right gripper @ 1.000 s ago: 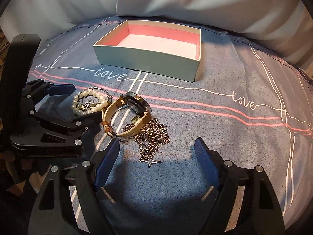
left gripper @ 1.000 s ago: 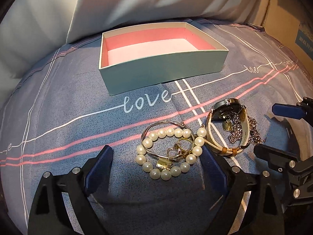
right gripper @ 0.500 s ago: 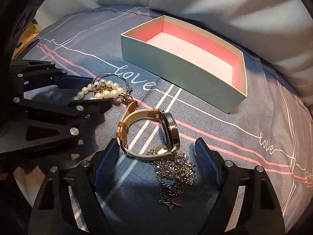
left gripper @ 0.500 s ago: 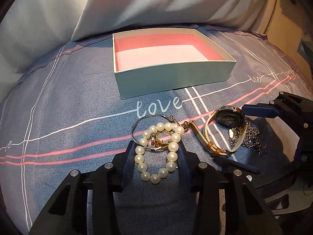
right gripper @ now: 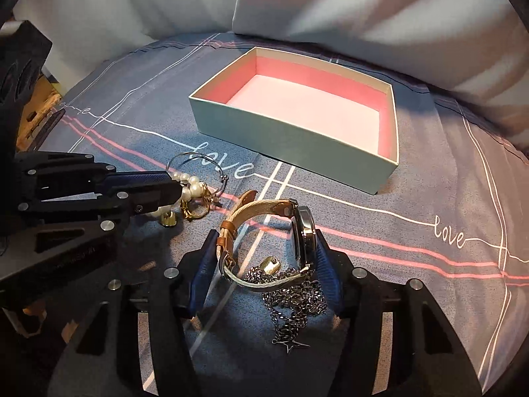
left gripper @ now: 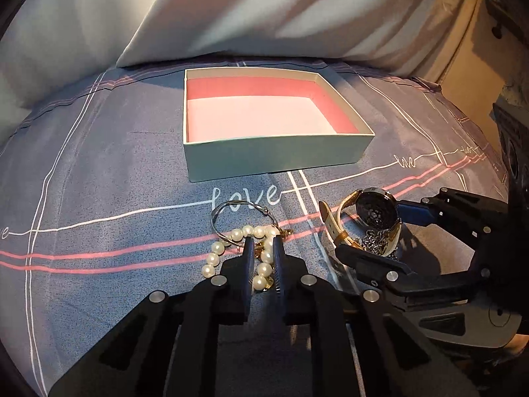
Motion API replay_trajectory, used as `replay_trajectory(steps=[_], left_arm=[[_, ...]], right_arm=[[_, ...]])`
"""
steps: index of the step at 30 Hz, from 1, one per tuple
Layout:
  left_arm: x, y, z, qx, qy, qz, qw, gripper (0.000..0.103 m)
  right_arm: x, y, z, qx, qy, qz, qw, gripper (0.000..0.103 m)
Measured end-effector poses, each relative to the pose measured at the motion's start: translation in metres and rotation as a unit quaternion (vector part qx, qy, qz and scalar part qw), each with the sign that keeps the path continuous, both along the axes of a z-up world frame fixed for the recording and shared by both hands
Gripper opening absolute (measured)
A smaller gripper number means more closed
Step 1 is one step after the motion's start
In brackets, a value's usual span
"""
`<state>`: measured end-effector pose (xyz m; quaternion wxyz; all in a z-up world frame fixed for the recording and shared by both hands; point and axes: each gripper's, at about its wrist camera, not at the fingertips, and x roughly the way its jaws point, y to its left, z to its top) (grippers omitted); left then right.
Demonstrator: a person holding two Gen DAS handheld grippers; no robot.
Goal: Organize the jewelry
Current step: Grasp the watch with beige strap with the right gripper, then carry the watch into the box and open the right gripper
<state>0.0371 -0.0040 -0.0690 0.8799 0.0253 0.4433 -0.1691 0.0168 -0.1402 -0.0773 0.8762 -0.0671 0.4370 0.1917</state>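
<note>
A pale green box with a pink inside [left gripper: 274,158] [right gripper: 291,139] stands empty on the grey bedspread. My left gripper [left gripper: 263,248] [right gripper: 175,192] is shut on the pearl bracelet [left gripper: 218,251] [right gripper: 190,182], which lies with a thin silver bangle [left gripper: 238,203] [right gripper: 195,157] and gold pieces [right gripper: 195,211]. My right gripper [right gripper: 264,244] [left gripper: 373,231] has its fingers pressed on both sides of the watch with a tan strap [right gripper: 264,211] [left gripper: 373,211]. A dark chain necklace with a star [right gripper: 291,301] lies under the watch.
The grey bedspread [left gripper: 99,182] has white and pink lines and the word "love". White pillows [left gripper: 281,13] [right gripper: 363,16] lie behind the box. A beige surface [left gripper: 472,59] is at the far right.
My left gripper has closed from wide open onto the pearl bracelet. My right gripper has moved in around the watch and closed on it.
</note>
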Motion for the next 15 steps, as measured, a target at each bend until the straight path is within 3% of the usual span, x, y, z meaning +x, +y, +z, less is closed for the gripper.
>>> replay_trajectory(steps=[15], left_arm=[[0.001, 0.001, 0.017, -0.011, -0.010, 0.010, 0.9998, 0.007]], right_arm=[[-0.003, -0.003, 0.013, 0.011, -0.010, -0.005, 1.000, 0.056]])
